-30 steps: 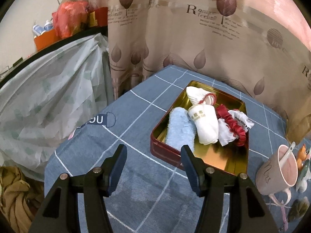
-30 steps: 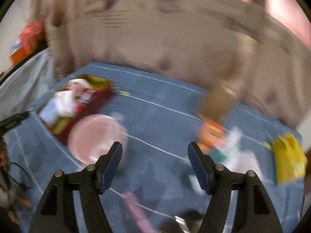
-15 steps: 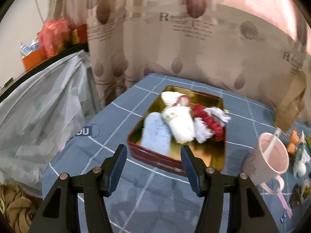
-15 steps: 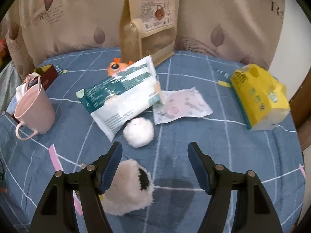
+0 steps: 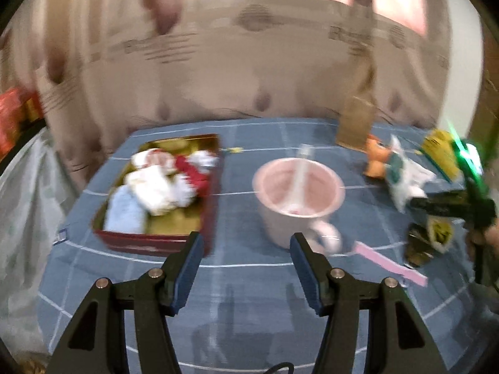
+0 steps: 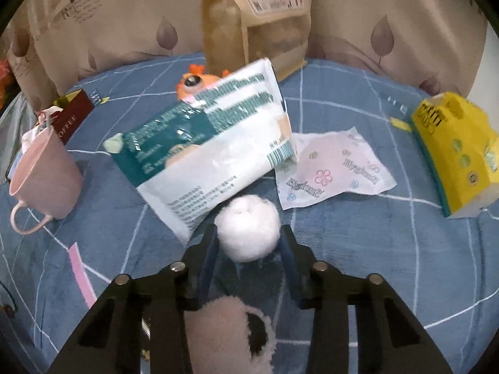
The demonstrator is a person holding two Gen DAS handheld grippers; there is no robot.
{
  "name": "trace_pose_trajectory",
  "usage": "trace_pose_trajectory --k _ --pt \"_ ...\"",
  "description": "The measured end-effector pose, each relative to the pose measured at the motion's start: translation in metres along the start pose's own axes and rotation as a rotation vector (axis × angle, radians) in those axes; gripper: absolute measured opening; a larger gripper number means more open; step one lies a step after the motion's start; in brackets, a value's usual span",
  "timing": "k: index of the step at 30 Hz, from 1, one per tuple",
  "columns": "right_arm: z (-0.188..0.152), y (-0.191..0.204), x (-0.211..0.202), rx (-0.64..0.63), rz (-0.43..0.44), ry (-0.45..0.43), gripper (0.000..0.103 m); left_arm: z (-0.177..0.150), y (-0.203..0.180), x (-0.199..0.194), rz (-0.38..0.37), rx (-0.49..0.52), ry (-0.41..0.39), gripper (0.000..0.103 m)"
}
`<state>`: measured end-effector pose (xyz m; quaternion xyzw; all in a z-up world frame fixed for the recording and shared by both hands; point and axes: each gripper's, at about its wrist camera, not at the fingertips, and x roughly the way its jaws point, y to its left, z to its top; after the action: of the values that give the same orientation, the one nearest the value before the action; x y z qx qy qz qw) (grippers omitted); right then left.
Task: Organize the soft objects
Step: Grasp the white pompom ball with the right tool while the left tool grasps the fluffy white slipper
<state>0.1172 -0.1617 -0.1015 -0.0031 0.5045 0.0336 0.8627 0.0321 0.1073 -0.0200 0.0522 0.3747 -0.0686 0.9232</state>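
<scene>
Right tongs [image 6: 248, 240] are pointing steeply down at the blue checked surface [image 6: 358, 249], with the white pompom [image 6: 248, 229] sitting between the two blue pads; the jaws have just been closing in on it, and both pads are now lying against its sides, so the tongs are pinching the pompom. The pompom is resting on the surface just in front of the white-and-teal wipes pack [image 6: 205, 146], touching or nearly touching its lower edge. A second fluffy white piece with a dark opening [image 6: 230, 336] is lying nearer the camera, partly hidden under the right tongs' frame. A flat floral sachet [image 6: 333, 171] is lying to the right of the pack, and a yellow tissue box [image 6: 455, 152] is sitting well apart at the far right. An orange toy [image 6: 193, 82] is peeking out behind the pack, in front of a tall brown paper bag [image 6: 259, 18]. A pink mug [image 6: 46, 171] is standing at the left. Left tongs [image 5: 246, 265] are hovering spread wide with nothing between the pads, above the surface. That view is blurred; ahead of them a red tin [image 5: 159, 243] is holding white, red and pale blue soft items [image 5: 156, 187], and the pink mug [image 5: 296, 199] is standing beside the tin to its right.
</scene>
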Motion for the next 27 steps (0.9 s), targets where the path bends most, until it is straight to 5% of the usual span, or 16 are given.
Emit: trace_pose_trajectory --k 8,16,21,27 --pt "-0.004 -0.013 -0.001 0.055 0.025 -0.038 0.026 0.007 -0.078 0.015 -0.208 0.101 0.055 0.059" --pt "-0.018 -0.065 -0.018 0.119 -0.161 -0.082 0.026 0.010 -0.166 0.031 -0.428 0.218 0.135 0.061" --pt "-0.031 -0.092 -0.018 0.163 -0.166 -0.094 0.026 0.011 -0.208 0.047 -0.492 0.267 0.185 0.061" --pt "-0.033 -0.080 -0.016 0.103 -0.204 -0.126 0.026 0.013 -0.241 0.069 -0.510 0.310 0.246 0.061"
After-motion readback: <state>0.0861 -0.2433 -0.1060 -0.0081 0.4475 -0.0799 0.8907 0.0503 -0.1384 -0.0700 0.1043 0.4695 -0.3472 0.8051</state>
